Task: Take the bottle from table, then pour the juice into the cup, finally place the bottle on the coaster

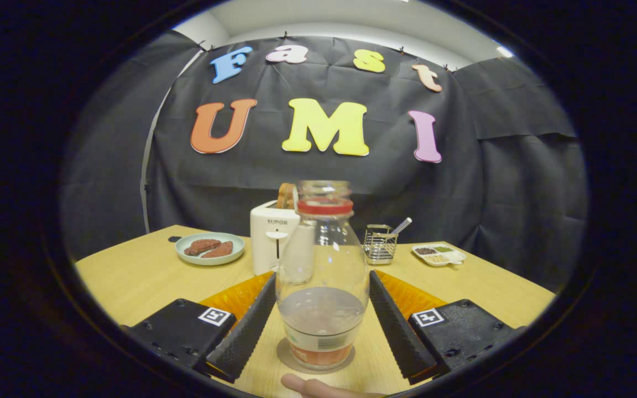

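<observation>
A: What's the biggest thing here?

B: The table, a flat top with a pale wood grain, smooth and matte.

A: And on it?

B: The bottle stands upright between the fingers. It is clear, glass or hard plastic, I can't say which. It has a rounded belly, a narrower neck, a red ring at the collar and an open mouth. A little cloudy liquid sits in the bottom third, above a label band at the base.

A: Where does it stand?

B: On the coaster, a thin round disc whose edge shows around the bottle's foot.

A: The gripper?

B: The gripper is spread wide. Its ribbed fingers flank the bottle, each with a sliver of table between it and the glass, so neither presses on it.

A: Behind the bottle?

B: A white boxy toaster with rounded corners, a slice of bread poking from its slot. Left of it is a pale green round plate holding two flat reddish-brown pieces. To the right is a square wire rack with a handle sticking out, then a small white divided dish of grains or seeds.

A: Anything nearer?

B: A fingertip just below the coaster.
</observation>
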Demonstrator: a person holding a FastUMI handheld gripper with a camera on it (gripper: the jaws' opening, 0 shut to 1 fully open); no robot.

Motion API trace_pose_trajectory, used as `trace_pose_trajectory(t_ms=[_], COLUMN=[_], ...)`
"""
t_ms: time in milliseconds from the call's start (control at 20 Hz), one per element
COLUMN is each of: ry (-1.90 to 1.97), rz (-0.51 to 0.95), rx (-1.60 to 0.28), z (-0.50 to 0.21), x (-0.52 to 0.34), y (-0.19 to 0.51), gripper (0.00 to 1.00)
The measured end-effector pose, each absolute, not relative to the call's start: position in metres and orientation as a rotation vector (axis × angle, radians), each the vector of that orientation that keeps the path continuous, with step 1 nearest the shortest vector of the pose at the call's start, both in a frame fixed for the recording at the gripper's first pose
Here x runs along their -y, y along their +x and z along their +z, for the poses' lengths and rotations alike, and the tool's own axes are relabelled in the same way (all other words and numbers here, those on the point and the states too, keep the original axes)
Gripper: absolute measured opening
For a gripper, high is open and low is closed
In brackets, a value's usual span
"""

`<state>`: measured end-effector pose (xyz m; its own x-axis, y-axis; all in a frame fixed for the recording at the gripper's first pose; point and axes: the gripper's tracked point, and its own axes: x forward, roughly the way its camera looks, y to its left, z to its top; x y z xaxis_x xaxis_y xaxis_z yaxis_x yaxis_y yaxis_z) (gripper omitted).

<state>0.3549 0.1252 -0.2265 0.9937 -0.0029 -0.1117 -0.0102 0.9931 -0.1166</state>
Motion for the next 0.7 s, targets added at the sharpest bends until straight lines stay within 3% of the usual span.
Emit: trace_pose_trajectory(t_ms=[700], ry=[-0.139], rz=[0.013], rx=[0.008], z=[-0.08], x=[-0.152], y=[0.268], gripper=[1.0])
